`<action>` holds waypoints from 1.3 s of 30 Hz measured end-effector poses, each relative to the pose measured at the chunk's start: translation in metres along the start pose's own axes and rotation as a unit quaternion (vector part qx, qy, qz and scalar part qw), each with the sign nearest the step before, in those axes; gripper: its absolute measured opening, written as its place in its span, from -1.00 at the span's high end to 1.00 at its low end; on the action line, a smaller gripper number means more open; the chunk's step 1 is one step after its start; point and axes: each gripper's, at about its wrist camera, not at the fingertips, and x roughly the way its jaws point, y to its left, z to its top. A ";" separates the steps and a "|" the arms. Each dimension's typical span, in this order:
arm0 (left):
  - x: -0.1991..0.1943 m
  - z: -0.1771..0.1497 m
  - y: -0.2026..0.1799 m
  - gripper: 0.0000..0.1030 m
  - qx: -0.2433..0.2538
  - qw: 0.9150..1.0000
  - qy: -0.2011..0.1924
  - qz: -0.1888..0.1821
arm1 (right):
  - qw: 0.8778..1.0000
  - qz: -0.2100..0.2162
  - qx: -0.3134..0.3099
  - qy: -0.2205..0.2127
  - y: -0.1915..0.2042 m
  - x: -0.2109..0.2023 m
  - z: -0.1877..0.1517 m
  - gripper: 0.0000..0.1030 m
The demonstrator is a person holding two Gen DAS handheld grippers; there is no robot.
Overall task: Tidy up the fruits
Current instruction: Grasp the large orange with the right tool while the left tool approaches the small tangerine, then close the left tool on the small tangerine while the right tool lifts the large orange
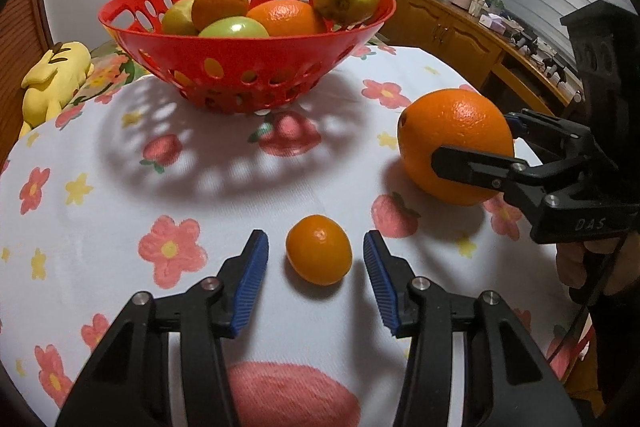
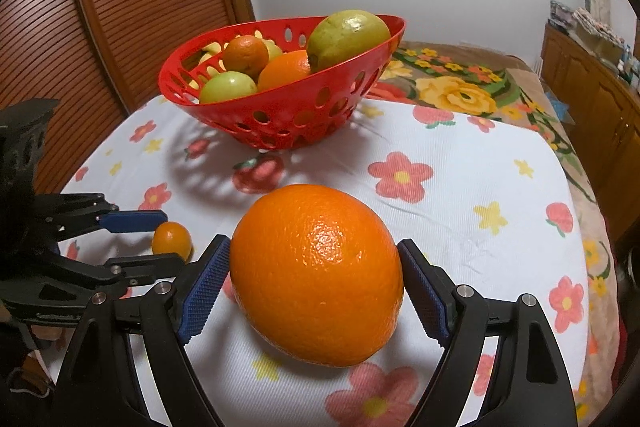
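Left tool (image 1: 316, 251) gapes around the small orange (image 1: 319, 249) – untouched; right tool (image 2: 314, 267) apparently clamps the big orange (image 2: 318, 273) – on the desk (image 2: 460, 187).

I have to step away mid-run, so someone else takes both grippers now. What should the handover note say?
Left gripper: open around the small orange on the tablecloth; its pads do not touch the fruit.
Right gripper: pads against both sides of the large orange, which sits on the cloth and is not lifted.
Red basket: at the back of the table, already holding two oranges and three green fruits.
Done: those five fruits are in the basket.
Left: grip the small orange, lift both oranges and place them in the basket.
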 end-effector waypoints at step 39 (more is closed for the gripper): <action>-0.112 0.019 0.015 0.42 -0.010 0.990 -0.138 0.013 | 0.999 0.011 -0.032 -0.040 0.033 -0.039 0.032 -0.65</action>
